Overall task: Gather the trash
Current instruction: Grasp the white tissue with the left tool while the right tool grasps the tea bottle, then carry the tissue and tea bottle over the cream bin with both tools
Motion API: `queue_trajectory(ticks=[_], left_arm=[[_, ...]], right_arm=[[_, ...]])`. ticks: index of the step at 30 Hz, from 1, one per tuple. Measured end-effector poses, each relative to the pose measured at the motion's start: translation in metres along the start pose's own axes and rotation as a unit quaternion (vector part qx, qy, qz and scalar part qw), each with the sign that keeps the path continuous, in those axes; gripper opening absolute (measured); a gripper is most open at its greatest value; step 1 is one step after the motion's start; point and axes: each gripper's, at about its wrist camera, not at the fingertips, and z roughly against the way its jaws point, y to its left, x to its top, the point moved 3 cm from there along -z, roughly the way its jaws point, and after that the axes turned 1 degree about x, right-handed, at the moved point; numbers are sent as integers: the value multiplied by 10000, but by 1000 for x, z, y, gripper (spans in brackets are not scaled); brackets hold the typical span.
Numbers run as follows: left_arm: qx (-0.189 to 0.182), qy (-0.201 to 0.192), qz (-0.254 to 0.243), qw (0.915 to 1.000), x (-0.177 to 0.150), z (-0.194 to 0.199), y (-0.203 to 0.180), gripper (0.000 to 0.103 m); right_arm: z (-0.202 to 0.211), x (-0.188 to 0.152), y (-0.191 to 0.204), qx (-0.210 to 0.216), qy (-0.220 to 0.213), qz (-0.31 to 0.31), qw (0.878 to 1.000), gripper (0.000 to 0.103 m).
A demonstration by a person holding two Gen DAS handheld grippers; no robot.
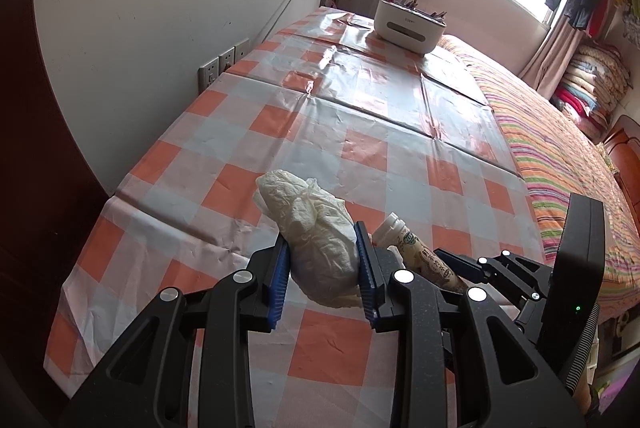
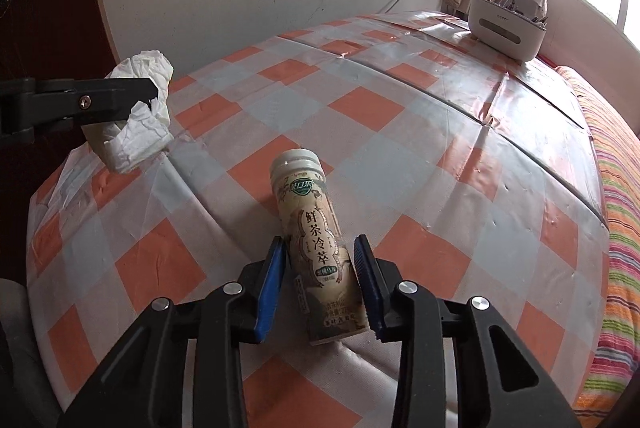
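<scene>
Both grippers loaded, trash off to nowhere yet.

Right gripper (image 2: 320,284) clamped low on tea bottle (image 2: 316,252) lying on checked tablecloth (image 2: 420,188); may swing or slip. Left gripper (image 1: 322,268) pinching crumpled tissue (image 1: 316,240); could tear loose.

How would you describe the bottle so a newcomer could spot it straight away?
Start at the orange-and-white checked table against the wall. At its near end lies the bottle, between the right gripper fingers. Its white cap and cream printed label set it apart from the crumpled tissue.
</scene>
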Motion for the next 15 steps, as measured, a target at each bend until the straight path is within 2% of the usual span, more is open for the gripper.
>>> queue_trajectory(ticks=[8,15], left_arm=[[4,-86,-26,10000,1,6,-3,30],[-240,-173,-163,9994,-1,14,-18,29]], right_arm=[[12,-13,4,86,-65,-221,9997,29],[56,-30,-10,73,-433,-678,9967,28]])
